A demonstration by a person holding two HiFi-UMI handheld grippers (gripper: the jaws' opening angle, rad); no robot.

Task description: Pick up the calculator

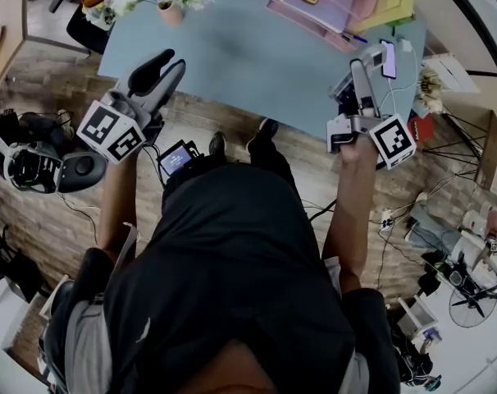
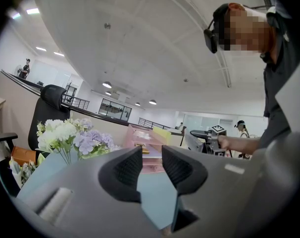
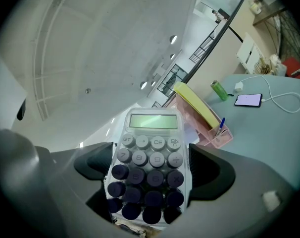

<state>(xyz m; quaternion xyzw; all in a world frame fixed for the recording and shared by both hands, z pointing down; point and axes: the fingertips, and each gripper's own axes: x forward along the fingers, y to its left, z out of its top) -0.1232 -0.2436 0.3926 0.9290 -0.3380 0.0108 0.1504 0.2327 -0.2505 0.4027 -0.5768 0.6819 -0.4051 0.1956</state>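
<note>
The right claw (image 3: 150, 163) is clamped on the calculator (image 3: 151, 133), its jaws against the two long sides. The keys face up, and the calculator is lifted off the counter (image 1: 248, 56). A pink tray (image 3: 212, 128) lies beyond it. The left claw (image 2: 151, 158) hangs empty, jaws slightly apart, with flowers (image 2: 71, 135) to its left.

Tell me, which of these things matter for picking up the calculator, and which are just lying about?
In the job:
- calculator
- right gripper, shut on the calculator

Just lying about:
- flowers
- pink tray
- phone on its cable
- green cylinder
- left gripper, open and holding nothing
</note>
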